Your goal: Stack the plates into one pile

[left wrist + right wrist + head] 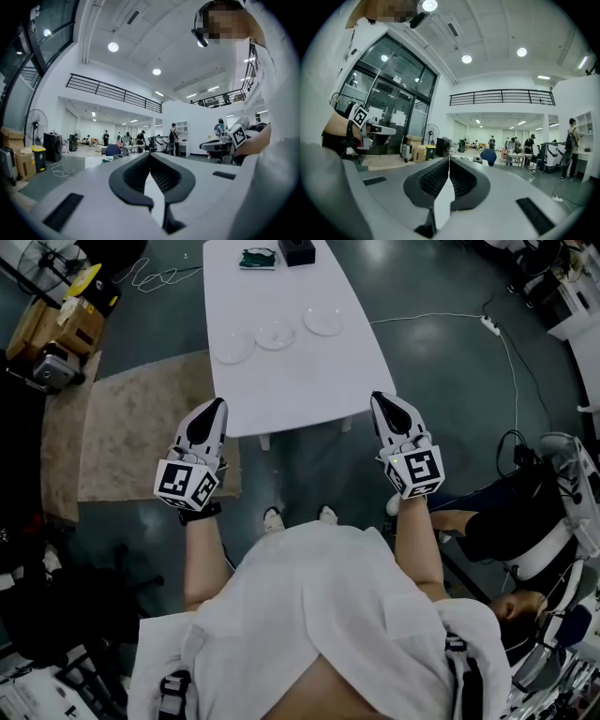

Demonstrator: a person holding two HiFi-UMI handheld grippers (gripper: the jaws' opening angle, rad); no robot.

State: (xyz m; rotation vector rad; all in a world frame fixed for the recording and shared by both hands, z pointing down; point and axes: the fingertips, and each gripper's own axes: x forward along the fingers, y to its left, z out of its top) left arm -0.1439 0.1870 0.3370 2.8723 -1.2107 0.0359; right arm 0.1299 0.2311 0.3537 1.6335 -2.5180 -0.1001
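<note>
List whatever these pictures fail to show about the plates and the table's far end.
Three clear glass plates: tiny, see-through in the head view, depth unreadable; in the gripper views the left gripper and right gripper, tongs shut, block most of the white tabletop.
Dark green object: head view, too small to identify.
Black box: head view, cut by the top edge.

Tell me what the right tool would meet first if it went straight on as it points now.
Likely nothing close: the right tool seems to point over the white table, toward the rightmost plate. Its height is hard to judge.
</note>
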